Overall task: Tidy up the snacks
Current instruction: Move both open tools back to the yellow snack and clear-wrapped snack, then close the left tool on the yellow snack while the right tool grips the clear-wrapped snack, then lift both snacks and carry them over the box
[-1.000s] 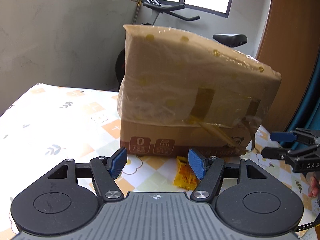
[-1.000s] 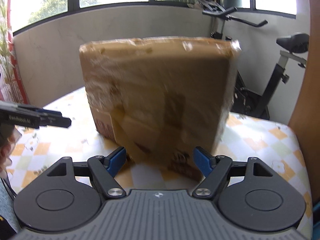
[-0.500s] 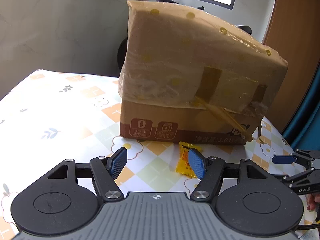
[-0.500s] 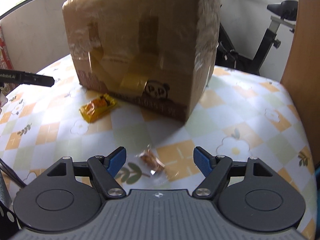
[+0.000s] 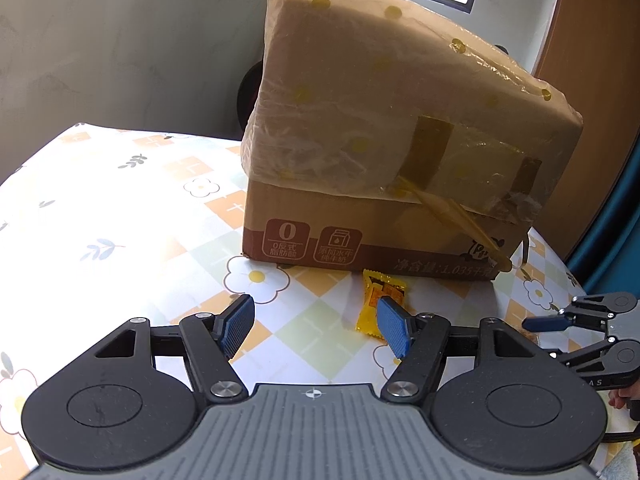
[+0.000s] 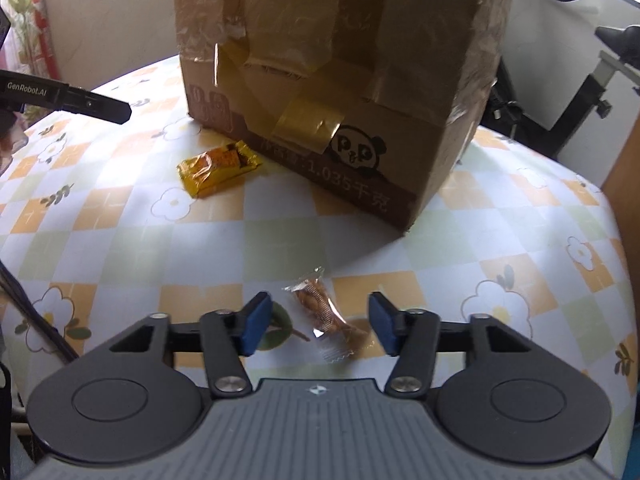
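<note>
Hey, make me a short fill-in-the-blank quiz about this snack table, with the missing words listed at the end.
1. The yellow foil snack packet lies on the floral checked tablecloth beside the taped brown ____ box.
2. The small clear-wrapped snack lies between the fingers of the ____ claw.
3. Both the left claw and the right one are ____.
4. The cartoon animal printed on the box is a ____.

Missing words: cardboard; right; open; panda

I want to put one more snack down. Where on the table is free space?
Free: the tablecloth left of the cardboard box, and the checks between the yellow packet and the clear-wrapped snack. Crowded: along the box front and between the right tool fingers.
</note>
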Demonstrator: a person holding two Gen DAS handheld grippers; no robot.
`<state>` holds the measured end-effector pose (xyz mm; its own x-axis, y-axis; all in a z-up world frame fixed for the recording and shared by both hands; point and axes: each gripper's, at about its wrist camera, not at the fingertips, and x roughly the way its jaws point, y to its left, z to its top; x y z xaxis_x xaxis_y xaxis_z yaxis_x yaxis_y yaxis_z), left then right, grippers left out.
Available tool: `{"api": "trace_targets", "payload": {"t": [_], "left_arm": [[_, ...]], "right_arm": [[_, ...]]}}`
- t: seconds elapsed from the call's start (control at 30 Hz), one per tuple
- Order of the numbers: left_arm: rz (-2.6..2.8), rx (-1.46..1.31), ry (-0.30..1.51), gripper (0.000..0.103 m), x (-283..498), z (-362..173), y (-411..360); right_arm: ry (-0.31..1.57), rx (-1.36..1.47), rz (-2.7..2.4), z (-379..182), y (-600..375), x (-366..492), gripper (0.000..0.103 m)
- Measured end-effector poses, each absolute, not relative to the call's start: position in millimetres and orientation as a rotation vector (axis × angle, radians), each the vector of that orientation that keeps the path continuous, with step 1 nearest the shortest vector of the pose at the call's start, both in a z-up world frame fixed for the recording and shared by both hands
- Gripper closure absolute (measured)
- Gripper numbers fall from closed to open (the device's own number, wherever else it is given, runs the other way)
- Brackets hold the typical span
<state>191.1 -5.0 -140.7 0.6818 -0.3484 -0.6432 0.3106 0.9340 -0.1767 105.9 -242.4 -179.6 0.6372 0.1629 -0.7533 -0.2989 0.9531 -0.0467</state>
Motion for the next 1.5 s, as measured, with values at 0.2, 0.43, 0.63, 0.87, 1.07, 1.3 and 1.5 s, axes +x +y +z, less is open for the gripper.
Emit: {"api": "trace_targets", "payload": {"t": [0.2,0.43,0.63,0.87,1.07,1.3,1.5], "left_arm": [[-0.393,-0.044,0.754,0.033,196.4,-146.1,-14.0],[-0.471,0.025,0.788,0.033,212.9,-161.1,-49.4],[-0.499,0.130,0.803,0.033,225.4,-178.8,-80.7],[-0.493,0.201,0.801,0.033,235.1,-193.6,-103.3],[-0.506,0.220,0.758,0.067,233.3,-194.9,-105.6],[-0.491,0.166,0.767,0.069,227.0,-192.8,-85.4],[-0.465,0.105,0.770,0.069,214.3,-191.7,-63.8]], "right_arm": [[0.813,-0.131,0.292,-182.1,-232.3,111.6,0.084],[0.774,-0.105,0.285,-188.9,-221.1,140.3,0.084],[0.742,-0.036,0.244,-194.4,-223.1,150.9,0.084],[0.702,-0.004,0.224,-199.2,-225.7,146.5,0.083],[0.694,-0.019,0.216,-200.1,-222.9,145.1,0.083],[0.690,-0.027,0.210,-201.5,-220.4,144.4,0.083],[0.687,-0.030,0.205,-201.0,-219.5,144.0,0.083]]}}
